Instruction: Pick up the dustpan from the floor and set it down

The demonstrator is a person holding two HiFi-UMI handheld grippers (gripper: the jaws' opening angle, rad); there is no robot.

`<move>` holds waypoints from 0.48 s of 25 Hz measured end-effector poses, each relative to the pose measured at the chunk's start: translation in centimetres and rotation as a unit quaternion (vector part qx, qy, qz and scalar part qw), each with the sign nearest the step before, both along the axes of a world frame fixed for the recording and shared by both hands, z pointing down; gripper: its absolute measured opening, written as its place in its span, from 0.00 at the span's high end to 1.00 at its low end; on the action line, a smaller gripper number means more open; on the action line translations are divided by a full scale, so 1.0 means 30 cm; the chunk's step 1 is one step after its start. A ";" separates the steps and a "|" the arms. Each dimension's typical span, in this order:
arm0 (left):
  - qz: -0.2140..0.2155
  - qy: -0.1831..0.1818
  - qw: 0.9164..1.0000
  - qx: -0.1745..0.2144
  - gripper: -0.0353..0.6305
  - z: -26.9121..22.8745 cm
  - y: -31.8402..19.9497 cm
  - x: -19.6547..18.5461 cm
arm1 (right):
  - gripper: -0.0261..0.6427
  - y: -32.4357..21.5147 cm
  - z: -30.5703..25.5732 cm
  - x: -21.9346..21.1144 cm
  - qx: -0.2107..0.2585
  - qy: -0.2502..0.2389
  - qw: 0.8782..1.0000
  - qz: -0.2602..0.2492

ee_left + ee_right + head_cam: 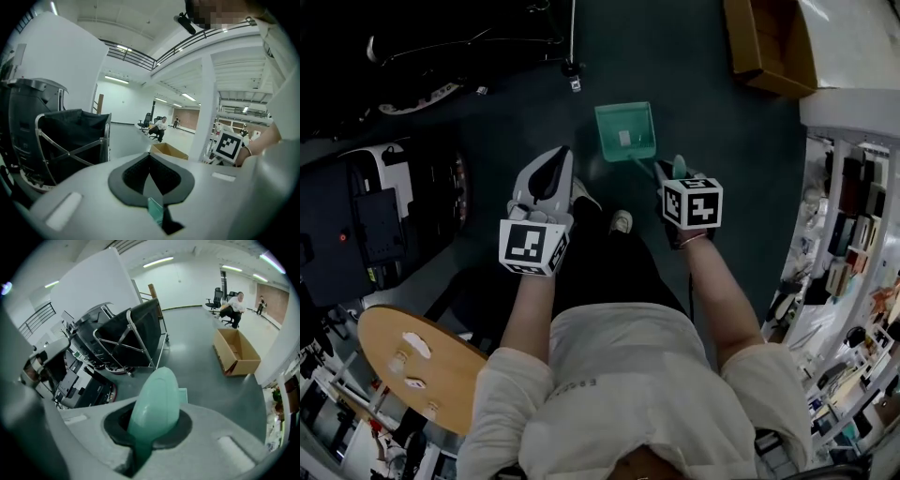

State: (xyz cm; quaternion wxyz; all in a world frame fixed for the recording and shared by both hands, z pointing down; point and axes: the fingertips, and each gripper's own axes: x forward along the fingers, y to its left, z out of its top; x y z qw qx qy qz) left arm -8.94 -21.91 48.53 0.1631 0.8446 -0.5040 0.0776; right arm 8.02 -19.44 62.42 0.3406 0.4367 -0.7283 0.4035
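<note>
Right tongs [151, 426] clamp the dustpan [625, 131] by its handle [155, 397] (left tongs [150, 180] closed).

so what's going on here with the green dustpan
A person holds a gripper in each hand. The right gripper is shut on the handle of the green dustpan, its pan pointing away over the dark floor. The left gripper is shut on nothing, alongside.

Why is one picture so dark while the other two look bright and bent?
Head view: dim, dark floor, though the green dustpan is readable. Left gripper view: bright ceiling lights, railings curved by a wide lens, black corners. Right gripper view: same bending; the dustpan's handle looms large, slightly soft.
</note>
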 end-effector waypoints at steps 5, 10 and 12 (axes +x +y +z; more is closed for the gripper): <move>0.017 -0.005 1.000 0.020 0.94 -0.121 0.156 0.069 | 0.96 0.118 -0.231 0.062 0.044 -0.017 0.999 0.001; 0.025 -0.010 0.999 0.044 0.94 -0.219 0.286 0.121 | 0.96 0.236 -0.394 0.109 0.081 -0.025 0.996 -0.013; 0.032 -0.017 0.998 0.056 0.94 -0.251 0.320 0.142 | 0.96 0.271 -0.437 0.132 0.092 -0.026 0.995 -0.019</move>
